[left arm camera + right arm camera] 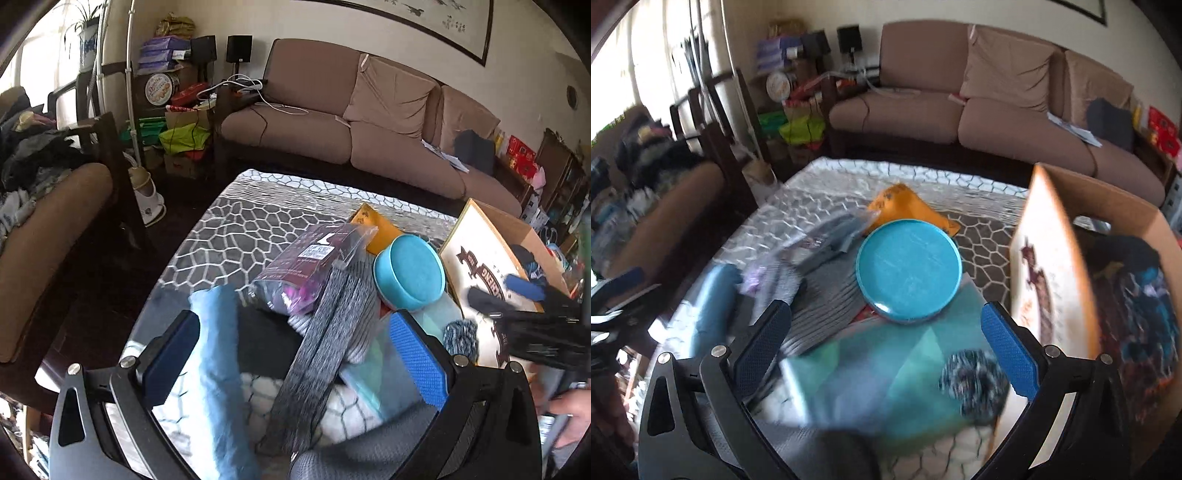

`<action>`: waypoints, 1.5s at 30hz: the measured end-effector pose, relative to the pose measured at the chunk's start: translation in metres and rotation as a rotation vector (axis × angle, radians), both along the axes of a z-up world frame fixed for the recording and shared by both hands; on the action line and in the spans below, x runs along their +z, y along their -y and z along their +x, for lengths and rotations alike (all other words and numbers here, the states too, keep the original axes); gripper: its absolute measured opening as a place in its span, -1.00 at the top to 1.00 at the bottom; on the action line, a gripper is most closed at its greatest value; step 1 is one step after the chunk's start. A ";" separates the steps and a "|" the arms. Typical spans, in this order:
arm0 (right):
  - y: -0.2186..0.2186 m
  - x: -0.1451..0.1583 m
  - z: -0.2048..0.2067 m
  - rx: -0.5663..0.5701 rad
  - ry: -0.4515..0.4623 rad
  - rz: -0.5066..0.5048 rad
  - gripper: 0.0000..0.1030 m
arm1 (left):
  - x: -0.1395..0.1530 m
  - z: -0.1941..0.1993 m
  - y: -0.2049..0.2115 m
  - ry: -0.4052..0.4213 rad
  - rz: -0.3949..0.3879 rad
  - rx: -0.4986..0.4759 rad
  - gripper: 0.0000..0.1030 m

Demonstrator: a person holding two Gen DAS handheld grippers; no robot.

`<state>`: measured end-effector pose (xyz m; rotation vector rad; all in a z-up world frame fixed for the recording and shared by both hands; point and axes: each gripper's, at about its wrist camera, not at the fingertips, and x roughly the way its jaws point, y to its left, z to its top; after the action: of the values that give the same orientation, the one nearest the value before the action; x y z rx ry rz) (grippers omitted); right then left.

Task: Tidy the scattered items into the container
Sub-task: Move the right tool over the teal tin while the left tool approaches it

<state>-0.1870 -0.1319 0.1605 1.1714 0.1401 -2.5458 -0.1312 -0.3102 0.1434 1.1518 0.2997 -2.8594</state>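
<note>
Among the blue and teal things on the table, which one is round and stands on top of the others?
The turquoise round tin. It is a flat disc resting on the pile, unlike the long blue rolled cloth to its left and the flat teal sheet below it.

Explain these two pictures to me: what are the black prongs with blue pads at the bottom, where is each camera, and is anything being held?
No robot here: a person carries a hand-held two-finger gripper in each hand, each with a fisheye camera looking forward along its fingers. One picture is from the left gripper, the other from the right gripper. Both stand open and hold nothing. They hover over a table with a honeycomb-patterned cover and a heap of things: a round blue tin, a grey knitted item, a bagged packet, an orange packet, a blue cloth roll and a speckled yarn ball. The cardboard box on the right already holds dark items.
</note>
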 end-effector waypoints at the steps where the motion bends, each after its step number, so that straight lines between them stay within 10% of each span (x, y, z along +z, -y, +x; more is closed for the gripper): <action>1: 0.005 -0.009 -0.011 0.004 0.017 0.020 -1.00 | -0.004 -0.006 -0.002 0.005 0.004 -0.008 -1.00; 23: 0.036 -0.089 -0.102 -0.016 0.127 0.214 -1.00 | -0.043 -0.058 -0.007 0.090 0.016 -0.114 -1.00; 39: 0.027 -0.088 -0.093 0.012 0.095 0.185 -0.89 | -0.031 -0.064 -0.016 0.083 0.046 -0.191 -1.00; 45: 0.013 -0.079 -0.085 -0.020 0.181 0.089 -0.63 | -0.024 -0.081 -0.020 0.127 0.189 -0.225 -1.00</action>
<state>-0.2723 -0.1445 0.0813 1.4362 0.2012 -2.4576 -0.2126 -0.2903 0.1195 1.4830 0.4712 -2.9807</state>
